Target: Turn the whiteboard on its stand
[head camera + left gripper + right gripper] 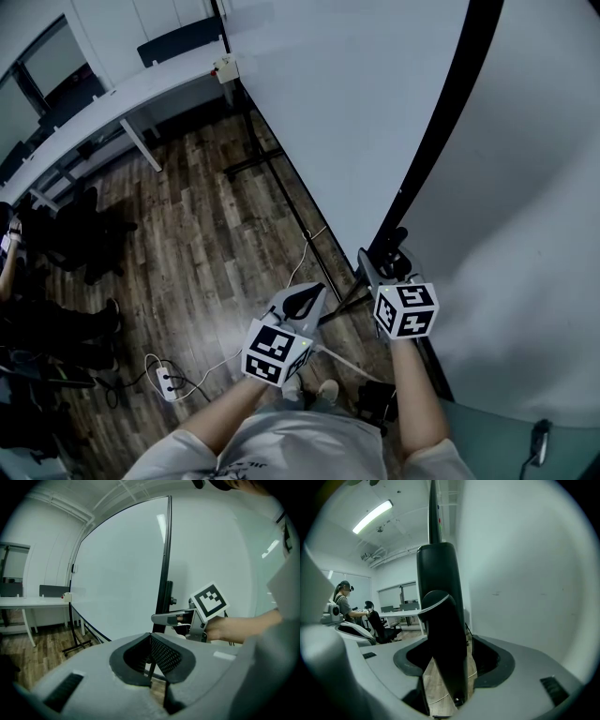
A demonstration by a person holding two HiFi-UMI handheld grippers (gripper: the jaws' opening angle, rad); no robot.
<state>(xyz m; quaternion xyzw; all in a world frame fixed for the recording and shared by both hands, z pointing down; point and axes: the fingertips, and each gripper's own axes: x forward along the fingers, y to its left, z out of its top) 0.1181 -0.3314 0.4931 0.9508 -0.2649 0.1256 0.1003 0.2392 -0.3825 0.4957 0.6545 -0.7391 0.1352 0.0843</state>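
Note:
The big whiteboard (356, 112) stands on edge in its black stand; in the head view its black side post (450, 122) runs down to a knob (394, 246). My right gripper (380, 267) is at that knob. In the right gripper view the black post with its lever (438, 611) stands between the open jaws of the right gripper (450, 667), with gaps on both sides. My left gripper (314, 291) hovers lower left of it, away from the board, shut on nothing. The left gripper view shows the board (122, 573), the post (165, 583) and the right gripper (161, 618).
The stand's black foot (248, 164) lies on the wood floor. A white desk (112, 103) stands at the far left, with a seated person (19, 253) near dark chairs. A power strip (164, 380) and its white cable lie by my feet.

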